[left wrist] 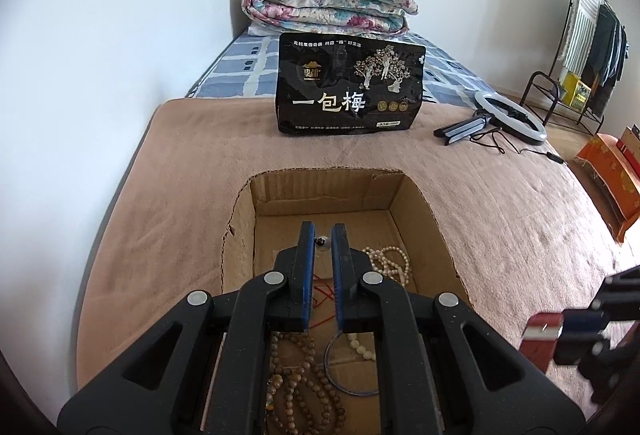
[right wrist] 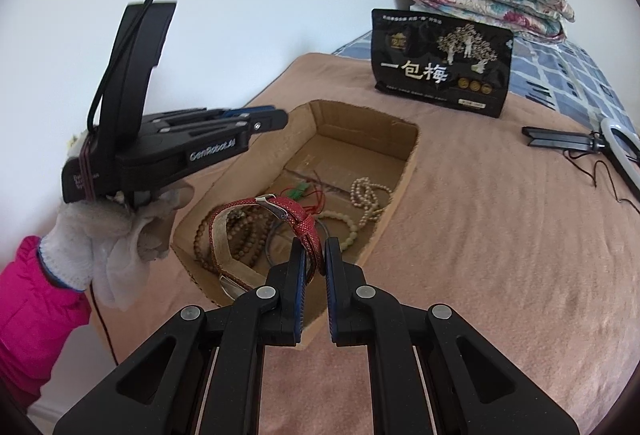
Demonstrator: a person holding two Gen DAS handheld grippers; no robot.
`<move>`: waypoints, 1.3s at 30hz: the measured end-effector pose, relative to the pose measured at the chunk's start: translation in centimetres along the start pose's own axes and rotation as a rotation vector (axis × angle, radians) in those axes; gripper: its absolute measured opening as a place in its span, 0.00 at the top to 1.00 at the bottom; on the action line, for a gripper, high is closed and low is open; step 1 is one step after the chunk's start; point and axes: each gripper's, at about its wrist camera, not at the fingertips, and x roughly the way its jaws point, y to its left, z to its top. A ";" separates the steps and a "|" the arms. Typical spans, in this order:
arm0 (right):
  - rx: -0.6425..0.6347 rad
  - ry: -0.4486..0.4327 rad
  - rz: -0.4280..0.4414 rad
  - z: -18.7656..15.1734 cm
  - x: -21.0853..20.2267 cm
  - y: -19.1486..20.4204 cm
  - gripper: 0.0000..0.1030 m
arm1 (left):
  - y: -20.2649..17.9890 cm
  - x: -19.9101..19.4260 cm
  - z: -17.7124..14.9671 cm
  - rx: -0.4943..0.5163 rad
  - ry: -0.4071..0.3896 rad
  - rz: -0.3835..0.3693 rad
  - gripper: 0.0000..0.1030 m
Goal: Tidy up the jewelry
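An open cardboard box (left wrist: 332, 175) (right wrist: 412, 155) lies on the tan blanket. It holds brown wooden bead strings (left wrist: 300, 387) (right wrist: 240, 231), a cream bead necklace (left wrist: 388, 259) (right wrist: 368, 195), a pale green bead bracelet (right wrist: 348, 231) and a thin metal bangle (left wrist: 348, 375). My left gripper (left wrist: 323, 235) (right wrist: 280, 117) hovers shut over the box's left side. A small bead (left wrist: 322, 242) shows in the gap at its tips, and I cannot tell whether it is pinched. My right gripper (right wrist: 316, 255) is shut on a red strap (right wrist: 280, 205) (left wrist: 540, 335) with a silver buckle, looped above the box's near end.
A black snack bag (left wrist: 348, 87) (right wrist: 440, 71) stands beyond the box, with a folded floral quilt (left wrist: 328, 1) behind it. A ring light on a folded tripod (left wrist: 508, 119) (right wrist: 616, 139) lies to the right. A white-gloved hand (right wrist: 92, 243) holds the left gripper.
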 end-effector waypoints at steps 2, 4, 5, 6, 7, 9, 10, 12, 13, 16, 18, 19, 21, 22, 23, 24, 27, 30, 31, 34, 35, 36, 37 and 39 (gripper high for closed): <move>-0.007 0.005 -0.001 0.0 0.3 0.3 0.93 | 0.1 0.1 0.1 -0.003 0.003 -0.002 0.93; -0.013 0.004 -0.007 -0.1 0.4 0.5 0.93 | 0.0 0.1 0.1 0.001 0.004 0.000 0.94; -0.015 0.004 -0.009 0.0 0.4 0.5 0.92 | 0.1 0.1 0.1 0.001 0.002 0.005 0.93; -0.015 0.002 -0.009 0.0 0.5 0.6 0.91 | 0.1 0.2 0.1 0.002 0.000 0.006 0.93; -0.011 0.001 -0.003 0.1 0.5 0.5 0.89 | 0.1 0.2 0.1 0.002 -0.001 0.009 0.93; -0.005 0.001 -0.004 0.2 0.7 0.5 0.87 | 0.1 0.5 0.2 0.000 0.000 0.010 0.93; -0.005 -0.001 -0.006 0.2 0.7 0.4 0.86 | 0.1 0.5 0.2 -0.001 0.000 0.012 0.93; -0.005 -0.004 0.009 0.2 0.8 0.4 0.81 | 0.1 0.6 0.1 -0.004 0.000 0.015 0.91; -0.004 -0.007 0.014 0.2 0.8 0.4 0.78 | 0.0 0.7 0.1 -0.007 0.000 0.017 0.78; -0.008 -0.020 0.013 0.3 0.7 0.4 0.62 | 0.0 0.5 0.1 -0.016 -0.030 0.039 0.34; -0.014 -0.033 0.006 0.3 0.4 0.5 0.48 | 0.1 0.2 0.2 -0.028 -0.042 0.044 0.34; -0.016 -0.040 0.001 0.3 0.3 0.6 0.40 | 0.1 0.2 0.2 -0.034 -0.040 0.044 0.33; -0.018 -0.055 -0.010 0.3 0.0 0.6 0.32 | 0.2 0.1 0.3 -0.042 -0.039 0.047 0.30; -0.019 -0.060 -0.014 0.3 -0.1 0.6 0.30 | 0.2 0.0 0.4 -0.043 -0.044 0.047 0.27; -0.021 -0.066 -0.022 0.3 -0.3 0.6 0.29 | 0.1 -0.2 0.4 -0.043 -0.049 0.048 0.25; -0.023 -0.067 -0.029 0.3 -0.3 0.6 0.29 | 0.0 -0.4 0.4 -0.043 -0.054 0.049 0.25; -0.023 -0.066 -0.049 0.4 -0.6 0.6 0.29 | -0.2 -0.7 0.4 -0.040 -0.057 0.052 0.25; -0.022 -0.073 -0.054 0.3 -1.0 0.6 0.29 | -0.4 -1.4 0.4 -0.035 -0.063 0.054 0.24; -0.022 -0.076 -0.056 0.3 -1.2 0.6 0.29 | -0.4 -1.6 0.4 -0.034 -0.065 0.055 0.24; -0.028 -0.086 -0.065 0.2 -1.8 0.8 0.28 | -0.6 -2.6 0.3 -0.036 -0.075 0.058 0.24; -0.031 -0.089 -0.069 0.2 -2.0 0.9 0.28 | -0.6 -2.9 0.3 -0.038 -0.078 0.058 0.24; -0.034 -0.093 -0.075 0.2 -2.3 1.0 0.28 | -0.6 -3.2 0.4 -0.040 -0.080 0.058 0.24; -0.038 -0.099 -0.083 0.2 -2.6 1.1 0.28 | -0.7 -3.6 0.4 -0.043 -0.083 0.059 0.24; -0.042 -0.109 -0.092 0.2 -3.2 1.2 0.28 | -0.8 -4.6 0.3 -0.043 -0.091 0.058 0.24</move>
